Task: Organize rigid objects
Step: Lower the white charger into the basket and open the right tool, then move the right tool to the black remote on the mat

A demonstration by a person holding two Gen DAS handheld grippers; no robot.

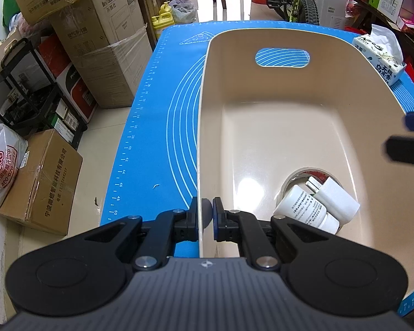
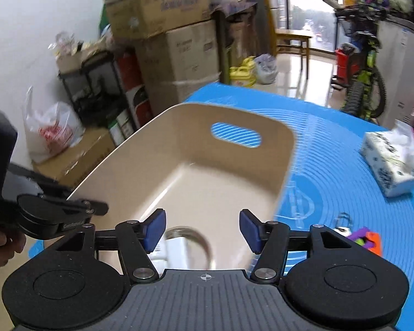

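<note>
Clamping the beige bin (image 1: 262,41) by its near left wall, the left gripper (image 1: 206,209) grips it on the blue-matted table (image 1: 151,127). Over the bin's near end the right gripper (image 2: 202,229) hangs released, above two white bottles (image 1: 325,201) lying inside.

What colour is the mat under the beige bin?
Blue with thin white lines, the mat shows best in the left wrist view, beneath the bin.

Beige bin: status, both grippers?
Left gripper shut on beige bin wall. Right gripper open, empty, above bin. White bottles inside. Nothing blocking.
</note>
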